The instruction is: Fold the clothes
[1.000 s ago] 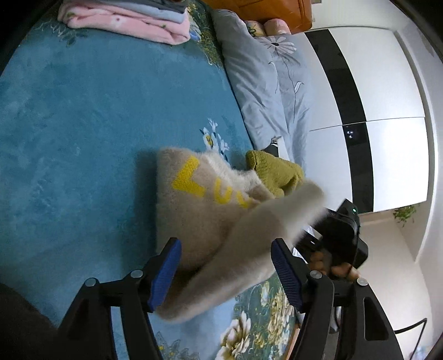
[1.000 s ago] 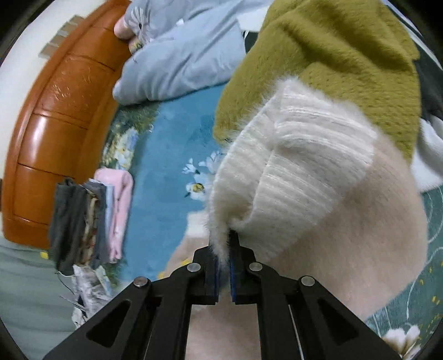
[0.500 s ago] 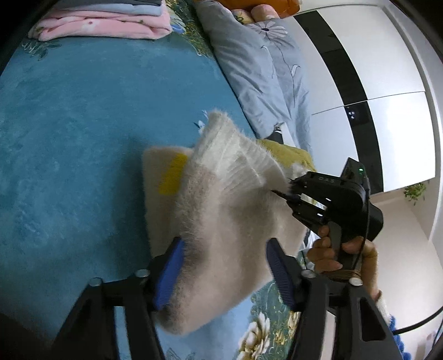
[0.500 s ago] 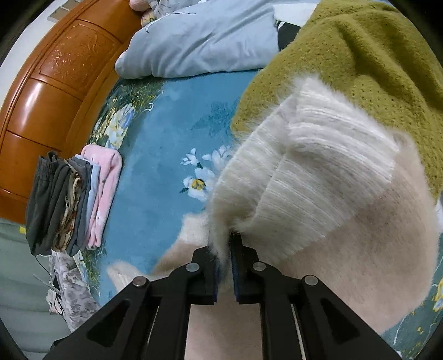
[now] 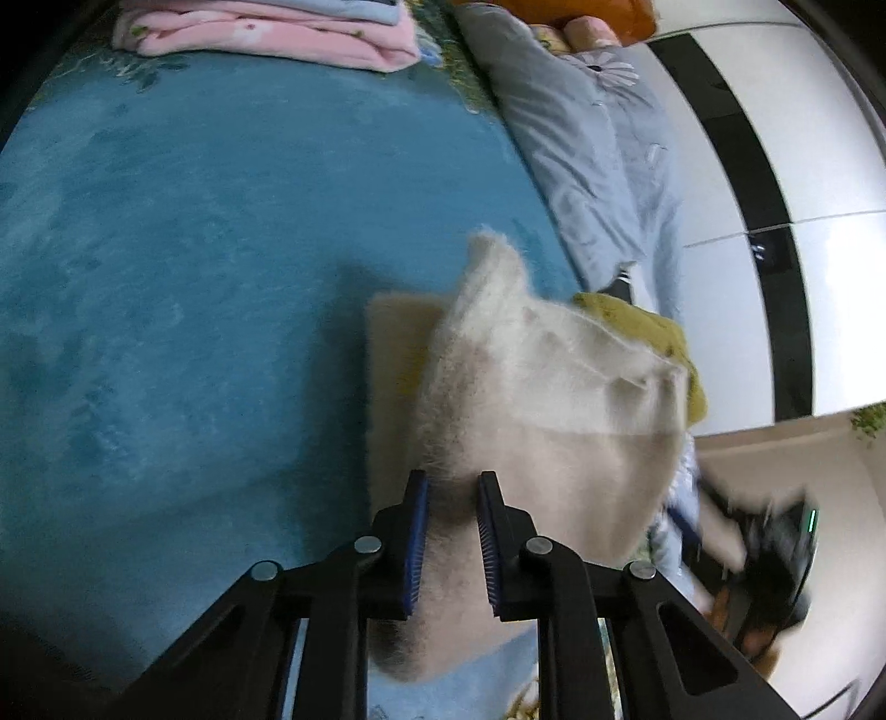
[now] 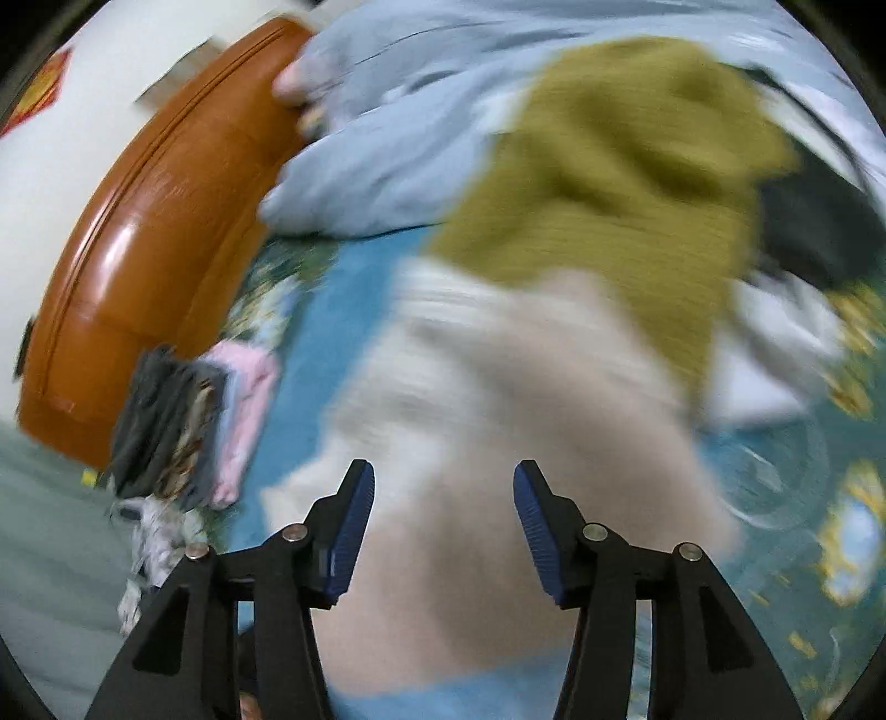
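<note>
A fluffy cream sweater [image 5: 526,387] lies folded on the blue bedspread [image 5: 194,277]; its sleeve with the white ribbed cuff is laid over the body. My left gripper [image 5: 451,498] is shut on the near edge of the cream sweater. My right gripper [image 6: 443,498] is open and empty just above the same sweater [image 6: 498,443], in a blurred view. It also shows at the lower right of the left wrist view [image 5: 769,554], blurred and apart from the sweater.
An olive knit sweater [image 6: 637,166] lies beyond the cream one, beside a black garment [image 6: 814,232]. A grey-blue quilt [image 5: 581,138] lies behind. A stack of folded clothes [image 6: 188,421] sits by the wooden headboard [image 6: 138,232]; its pink piece [image 5: 266,33] shows at the far left.
My right gripper let go of the cuff, opened and pulled back. The sleeve now lies over the sweater. My left gripper closed on the sweater's near edge.
</note>
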### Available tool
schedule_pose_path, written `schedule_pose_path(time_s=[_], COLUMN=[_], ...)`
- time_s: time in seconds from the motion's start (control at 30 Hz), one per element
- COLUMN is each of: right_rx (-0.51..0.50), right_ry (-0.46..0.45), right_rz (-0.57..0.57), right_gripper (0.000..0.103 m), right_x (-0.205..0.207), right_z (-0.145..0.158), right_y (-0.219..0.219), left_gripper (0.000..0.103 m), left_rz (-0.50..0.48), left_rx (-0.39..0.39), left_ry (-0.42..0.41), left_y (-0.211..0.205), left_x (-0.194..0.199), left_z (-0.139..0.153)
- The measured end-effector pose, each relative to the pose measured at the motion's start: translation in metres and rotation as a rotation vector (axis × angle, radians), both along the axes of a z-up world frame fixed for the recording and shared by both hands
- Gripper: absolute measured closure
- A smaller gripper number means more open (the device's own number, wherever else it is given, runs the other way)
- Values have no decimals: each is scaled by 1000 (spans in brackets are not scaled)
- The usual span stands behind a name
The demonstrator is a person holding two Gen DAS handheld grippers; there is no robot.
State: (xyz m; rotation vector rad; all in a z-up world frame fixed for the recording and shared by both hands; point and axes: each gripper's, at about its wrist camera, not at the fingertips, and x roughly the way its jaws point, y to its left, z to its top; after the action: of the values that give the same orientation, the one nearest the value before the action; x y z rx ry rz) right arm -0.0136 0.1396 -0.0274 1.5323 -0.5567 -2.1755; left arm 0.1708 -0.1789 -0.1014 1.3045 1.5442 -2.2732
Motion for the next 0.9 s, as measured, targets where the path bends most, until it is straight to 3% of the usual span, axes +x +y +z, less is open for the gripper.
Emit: schedule_pose_path(time_s=[0.03, 0.1, 0.2, 0.23, 0.27, 0.3, 0.43, 0.53, 0.77, 0.83, 0.9], right_rx=[-1, -19, -76, -110, -136, -164, -252, -283, -348, -358, -380], right_ry=[-10, -54, -128, -143, -148, -154, -180, -182, -169, -167, -144], right_rz=[-48, -127, -195, -209, -219, -231, -262, -290, -346, -347, -334], right_gripper=[48, 33, 33, 32, 29, 25, 25, 25, 25, 33, 50], right_x=[10, 24, 35, 37, 37, 35, 25, 15, -5, -6, -4], right_z=[-7, -27, -57, -66, -72, -79, -102, -110, -115, -111, -102], right_y=[21, 50, 72, 73, 72, 69, 56, 47, 34, 29, 27], left_gripper=[83, 83, 78, 62, 40, 34, 31, 31, 30, 31, 32], left_rz=[10, 21, 24, 27, 34, 40, 49, 20, 15, 14, 9], left_rx=[12, 42, 47, 44, 46, 52, 104, 94, 137, 156, 173], left_ry=[-13, -29, -40, -50, -62, -72, -96, -113, -69, -60, -51], left_y=[-1, -2, -1, -2, -3, -4, -5, 1, -2, -2, -1], left_x=[-3, -3, -2, -3, -3, -3, -4, -11, -29, -33, -37], left_z=[-4, -10, -11, -11, -12, -14, -24, -28, -40, -43, -46])
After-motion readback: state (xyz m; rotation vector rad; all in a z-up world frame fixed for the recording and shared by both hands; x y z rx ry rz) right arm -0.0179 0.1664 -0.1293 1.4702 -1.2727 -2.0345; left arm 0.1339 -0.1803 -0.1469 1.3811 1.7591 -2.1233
